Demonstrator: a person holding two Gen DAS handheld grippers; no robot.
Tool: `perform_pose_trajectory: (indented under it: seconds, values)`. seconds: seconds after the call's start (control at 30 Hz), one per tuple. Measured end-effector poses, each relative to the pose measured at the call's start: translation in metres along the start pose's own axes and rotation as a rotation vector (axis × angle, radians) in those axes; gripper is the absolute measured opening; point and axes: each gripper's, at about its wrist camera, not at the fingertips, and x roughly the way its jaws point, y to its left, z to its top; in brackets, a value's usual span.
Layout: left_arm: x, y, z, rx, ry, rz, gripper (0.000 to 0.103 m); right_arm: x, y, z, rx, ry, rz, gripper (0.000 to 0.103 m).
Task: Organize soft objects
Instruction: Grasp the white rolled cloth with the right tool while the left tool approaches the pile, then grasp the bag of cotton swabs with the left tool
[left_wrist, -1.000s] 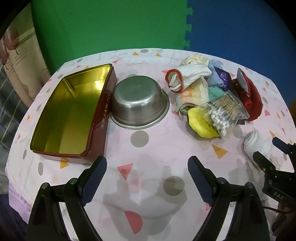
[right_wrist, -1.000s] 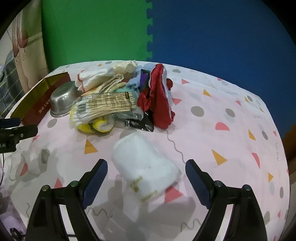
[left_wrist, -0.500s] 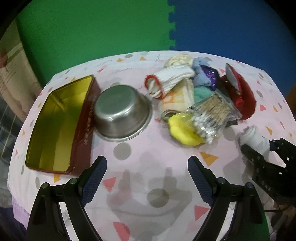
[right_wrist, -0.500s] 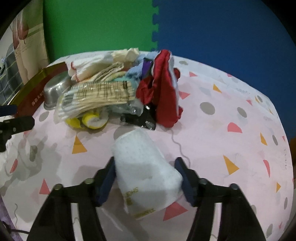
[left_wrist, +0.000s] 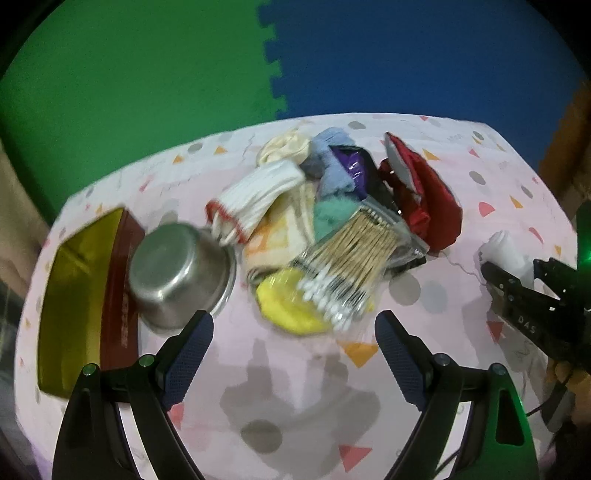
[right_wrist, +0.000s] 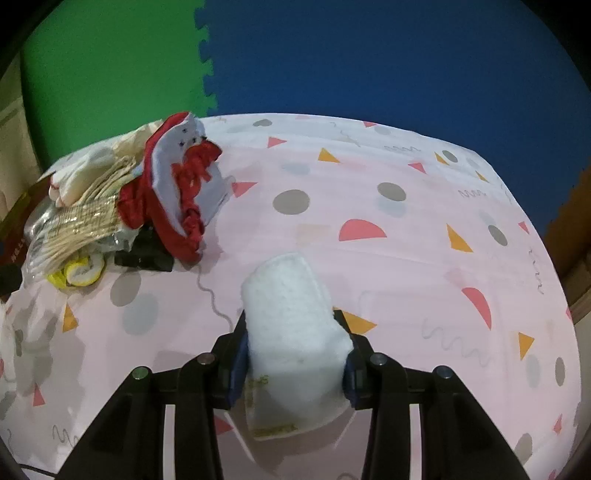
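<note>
Most of the view was pink patterned tablecloth (right_wrist: 369, 206), with a gold tin (left_wrist: 70, 295) touching an upturned steel bowl (left_wrist: 177, 273) beside a heap of cloths. Off to that heap's right, the right gripper (right_wrist: 291, 354) was clamped on a white pad (right_wrist: 291, 325). Fingers spread with nothing between them, the left gripper (left_wrist: 293, 350) hung above the cloth.

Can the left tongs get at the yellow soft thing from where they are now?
Probably yes. The left tongs are open with bare tablecloth ahead, and the yellow item lies just beyond, though the cotton swab bag overlaps its right side.
</note>
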Motion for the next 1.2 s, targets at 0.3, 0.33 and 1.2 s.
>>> perform_pose_trajectory:
  seconds: [0.3, 0.33, 1.2]
  values:
    - [0.030, -0.031, 0.023, 0.151, 0.026, -0.010, 0.087, 0.002, -0.001, -0.002, -0.001, -0.021, -0.010, 0.041]
    - [0.033, -0.032, 0.024, 0.152, 0.030, -0.004, 0.087, 0.002, -0.001, -0.002, -0.003, -0.022, -0.011, 0.042]
    - [0.015, -0.010, 0.034, 0.060, 0.068, -0.170, 0.025, 0.004, 0.000, -0.003, 0.008, -0.022, -0.005, 0.042]
